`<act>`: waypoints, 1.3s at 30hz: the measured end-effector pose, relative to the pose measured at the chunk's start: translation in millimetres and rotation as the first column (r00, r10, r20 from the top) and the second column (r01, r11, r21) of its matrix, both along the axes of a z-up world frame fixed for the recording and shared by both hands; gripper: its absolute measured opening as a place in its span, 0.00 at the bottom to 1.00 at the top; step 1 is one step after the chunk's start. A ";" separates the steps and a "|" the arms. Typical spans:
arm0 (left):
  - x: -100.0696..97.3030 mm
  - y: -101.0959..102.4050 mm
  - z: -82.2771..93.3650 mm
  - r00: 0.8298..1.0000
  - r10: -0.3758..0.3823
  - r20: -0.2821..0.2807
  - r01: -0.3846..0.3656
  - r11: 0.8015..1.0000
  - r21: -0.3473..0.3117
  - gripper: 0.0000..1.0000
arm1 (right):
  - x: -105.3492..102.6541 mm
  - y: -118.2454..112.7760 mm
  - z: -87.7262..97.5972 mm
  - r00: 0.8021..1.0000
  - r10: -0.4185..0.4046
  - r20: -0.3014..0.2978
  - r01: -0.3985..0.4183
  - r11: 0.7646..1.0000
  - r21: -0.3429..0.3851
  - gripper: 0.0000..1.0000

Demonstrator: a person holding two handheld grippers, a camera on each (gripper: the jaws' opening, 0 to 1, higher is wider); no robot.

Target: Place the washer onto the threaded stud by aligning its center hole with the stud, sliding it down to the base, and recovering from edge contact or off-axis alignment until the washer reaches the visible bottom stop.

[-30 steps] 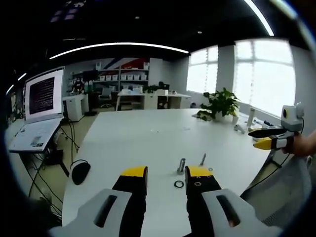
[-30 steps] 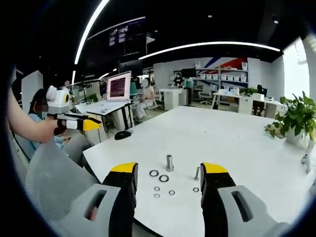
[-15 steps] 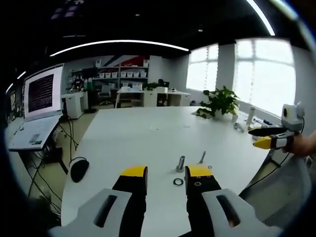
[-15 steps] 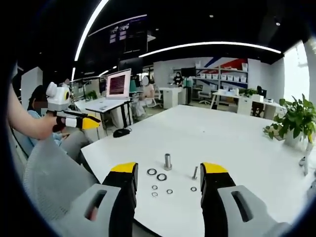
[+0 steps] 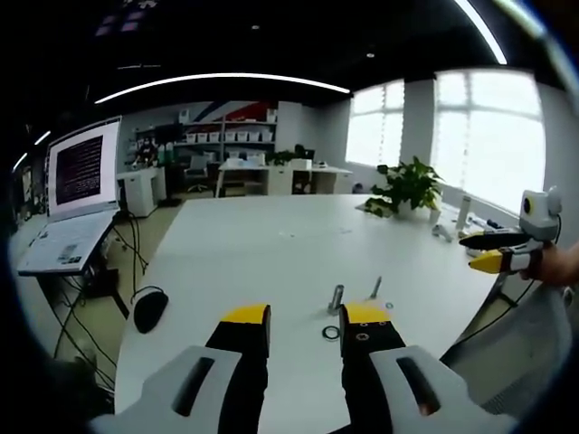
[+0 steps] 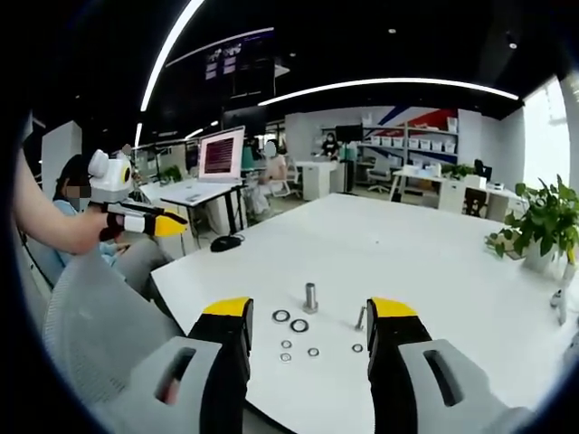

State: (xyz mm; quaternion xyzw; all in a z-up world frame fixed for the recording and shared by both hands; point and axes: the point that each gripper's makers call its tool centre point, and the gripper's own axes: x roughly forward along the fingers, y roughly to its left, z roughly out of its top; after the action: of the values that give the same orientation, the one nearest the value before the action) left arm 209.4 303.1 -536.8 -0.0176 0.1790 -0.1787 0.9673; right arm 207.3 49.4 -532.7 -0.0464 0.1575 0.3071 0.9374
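Note:
On the white table [image 6: 407, 253] a short upright threaded stud [image 6: 310, 297] stands with several loose washers [image 6: 299, 325] lying flat around its near side. A thinner bolt [image 6: 361, 317] stands to its right. My right gripper [image 6: 309, 309] hovers open and empty just before them. In the left gripper view the same stud [image 5: 336, 297] and thin bolt [image 5: 375, 288] rise beyond one dark washer [image 5: 331, 333], and my left gripper [image 5: 306, 316] is open with nothing between its jaws. Each gripper appears in the other's view, hand-held off the table edge: the right gripper [image 5: 493, 254] and the left gripper [image 6: 149, 221].
A laptop [image 5: 77, 194] on a side stand and a black mouse [image 5: 149, 309] sit left of the table. A potted plant [image 5: 405, 187] stands at the far corner. A grey mesh chair back [image 6: 90, 316] is near the table edge. Desks and shelves fill the background.
Both views have shifted only slightly with the hands. The stud, bolt and washers lie as before, and both grippers stay open.

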 end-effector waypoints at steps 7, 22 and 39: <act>-0.3 -0.5 -1.1 1.000 -0.003 -0.001 0.003 1.000 0.013 0.29 | -2.2 5.4 2.3 0.999 0.024 0.023 -0.023 0.999 -0.024 0.53; -1.7 -2.0 -6.8 1.000 -0.005 -0.031 0.006 1.000 0.030 0.29 | -3.4 7.1 1.3 0.999 0.036 0.023 -0.036 0.999 -0.033 0.53; -2.7 -2.9 -10.9 0.999 -0.001 -0.048 0.004 0.998 0.060 0.29 | -5.7 10.3 2.1 0.998 0.059 0.016 -0.059 0.998 -0.014 0.53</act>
State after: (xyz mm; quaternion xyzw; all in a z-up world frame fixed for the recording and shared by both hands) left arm 206.7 300.2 -547.7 0.0074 0.2074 -0.1741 0.9626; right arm 201.6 59.7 -530.6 -0.0599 0.1505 0.3332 0.9289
